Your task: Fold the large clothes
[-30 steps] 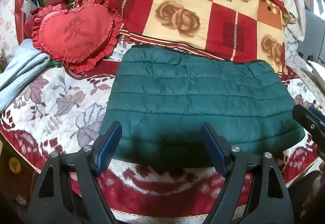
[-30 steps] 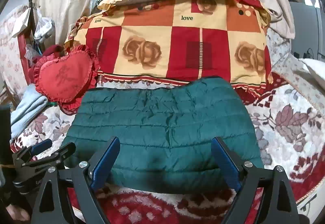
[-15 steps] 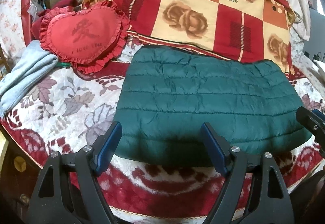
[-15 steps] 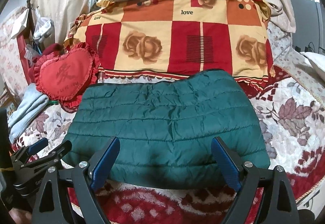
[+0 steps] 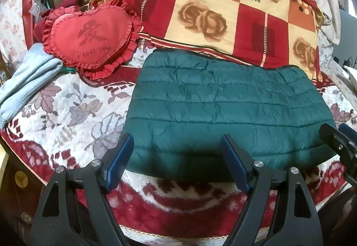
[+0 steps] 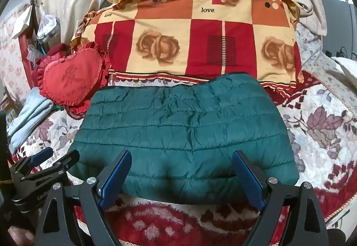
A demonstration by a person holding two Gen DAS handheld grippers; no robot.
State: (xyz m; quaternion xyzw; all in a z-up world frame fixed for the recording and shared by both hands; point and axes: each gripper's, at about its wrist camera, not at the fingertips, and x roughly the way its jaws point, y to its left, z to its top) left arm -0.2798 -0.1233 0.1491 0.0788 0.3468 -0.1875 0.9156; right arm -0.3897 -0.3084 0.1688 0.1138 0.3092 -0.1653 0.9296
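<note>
A dark green quilted jacket (image 5: 225,110) lies folded into a flat rectangle on the bed, also in the right wrist view (image 6: 185,136). My left gripper (image 5: 177,156) is open and empty, hovering over the jacket's near left edge. My right gripper (image 6: 181,175) is open and empty over the jacket's near edge. The right gripper's fingers show at the right edge of the left wrist view (image 5: 339,141), and the left gripper shows at the lower left of the right wrist view (image 6: 42,168).
A floral red and white blanket (image 5: 67,112) covers the bed. A red heart cushion (image 5: 89,36) and a light blue garment (image 5: 24,85) lie to the left. A large red and cream checked pillow (image 6: 191,43) stands behind the jacket.
Both grippers have drawn back a little from the jacket and shifted left. The jacket has not moved. Both stay open.
</note>
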